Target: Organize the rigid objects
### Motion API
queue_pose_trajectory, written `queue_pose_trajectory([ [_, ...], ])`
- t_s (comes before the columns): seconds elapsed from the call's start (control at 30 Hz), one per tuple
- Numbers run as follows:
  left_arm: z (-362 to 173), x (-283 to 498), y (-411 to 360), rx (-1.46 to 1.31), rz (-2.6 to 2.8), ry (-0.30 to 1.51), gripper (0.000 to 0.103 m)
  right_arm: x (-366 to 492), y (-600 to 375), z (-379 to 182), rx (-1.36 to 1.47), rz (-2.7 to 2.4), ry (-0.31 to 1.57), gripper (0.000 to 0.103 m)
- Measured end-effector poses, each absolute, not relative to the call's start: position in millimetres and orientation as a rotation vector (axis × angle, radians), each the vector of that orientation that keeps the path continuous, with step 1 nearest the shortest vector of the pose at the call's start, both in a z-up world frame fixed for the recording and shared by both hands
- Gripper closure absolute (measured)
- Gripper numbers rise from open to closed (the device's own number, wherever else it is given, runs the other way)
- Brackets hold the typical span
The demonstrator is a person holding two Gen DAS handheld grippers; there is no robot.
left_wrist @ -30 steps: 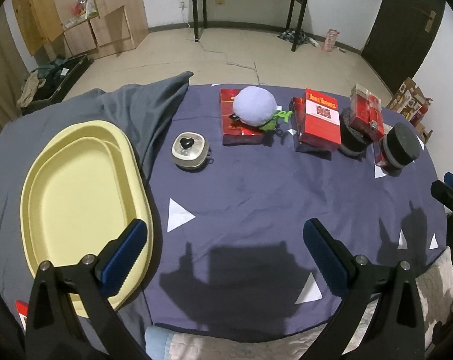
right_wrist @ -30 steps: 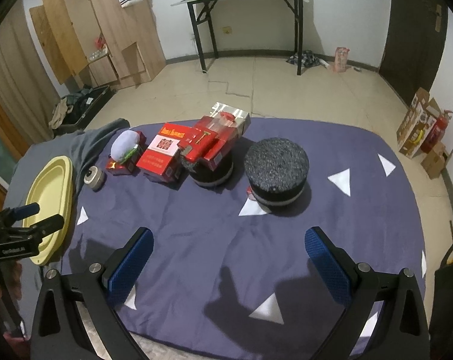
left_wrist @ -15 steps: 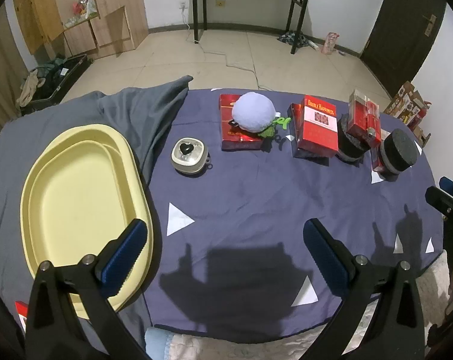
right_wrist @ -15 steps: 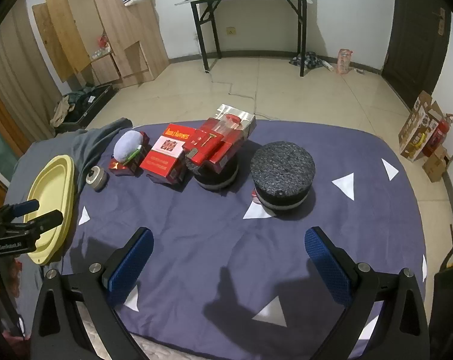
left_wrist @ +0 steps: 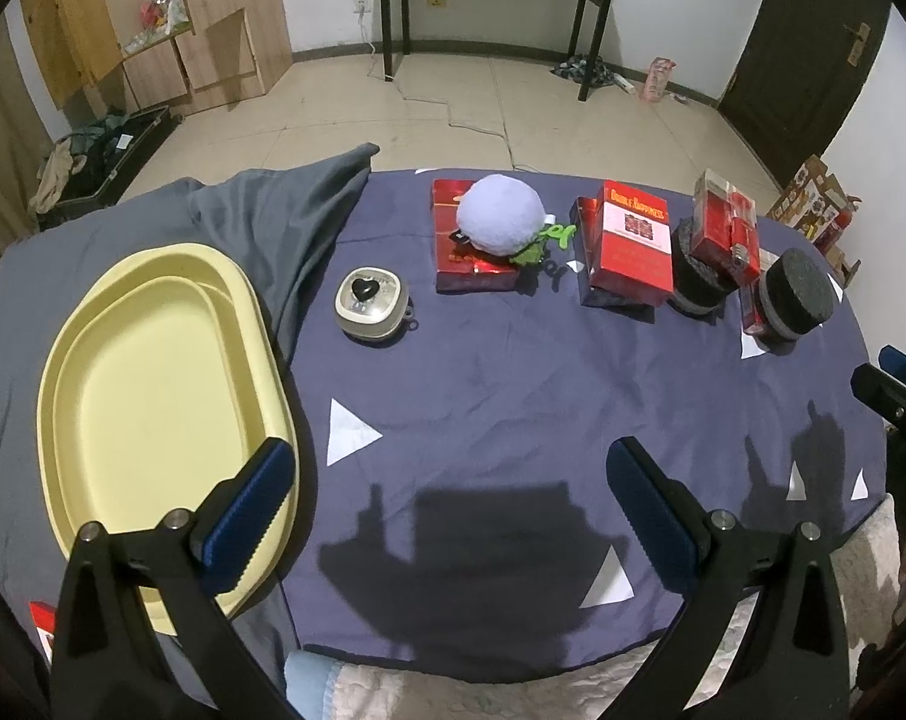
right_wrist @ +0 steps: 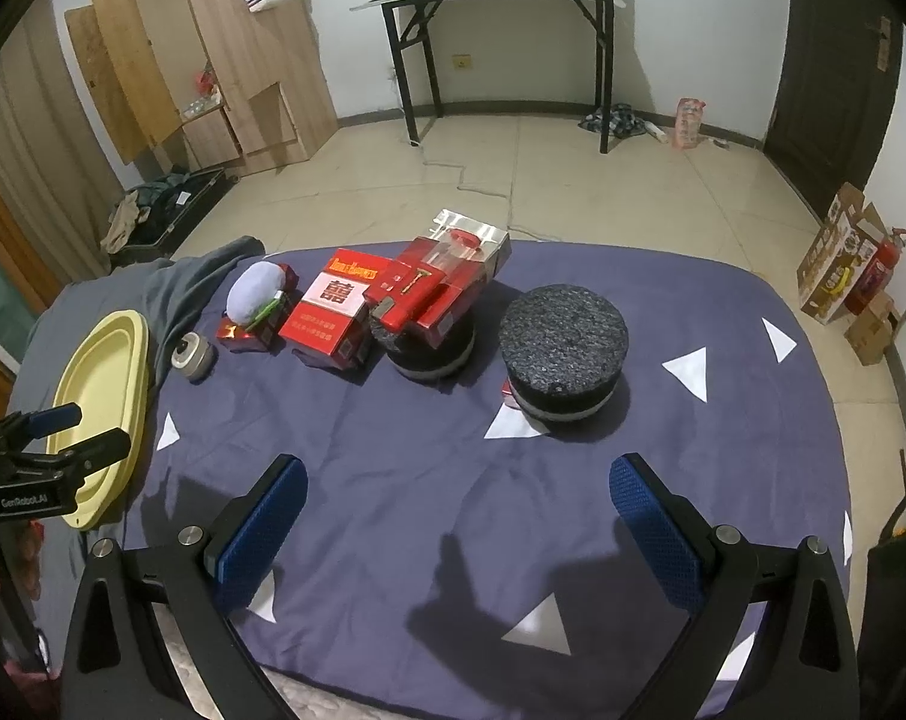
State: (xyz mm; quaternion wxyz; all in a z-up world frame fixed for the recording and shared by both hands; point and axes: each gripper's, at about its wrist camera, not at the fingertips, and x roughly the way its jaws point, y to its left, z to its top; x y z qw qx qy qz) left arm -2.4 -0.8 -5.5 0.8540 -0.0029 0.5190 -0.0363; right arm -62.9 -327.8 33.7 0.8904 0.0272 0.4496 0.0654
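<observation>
Hovering pre-grasp: left gripper & right gripper, jaws wide, empty. Red boxes w/ black cylinders sit well right of yellow tray. Next: pick nearest box.

Red boxes, black cylinders in row

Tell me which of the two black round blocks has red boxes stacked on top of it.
The left black round block, next to the big red box. Red boxes lie across its top; the right block has a bare top.
</observation>
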Motion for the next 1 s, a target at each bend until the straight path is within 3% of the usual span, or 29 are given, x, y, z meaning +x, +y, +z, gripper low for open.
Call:
queue_pose_trajectory([
  [1.0,-7.9,-1.0,-3.0,0.008,-0.086,1.096,0.000,-62.5,-327.6,32.5,0.048,0.136,0.938,0.000],
])
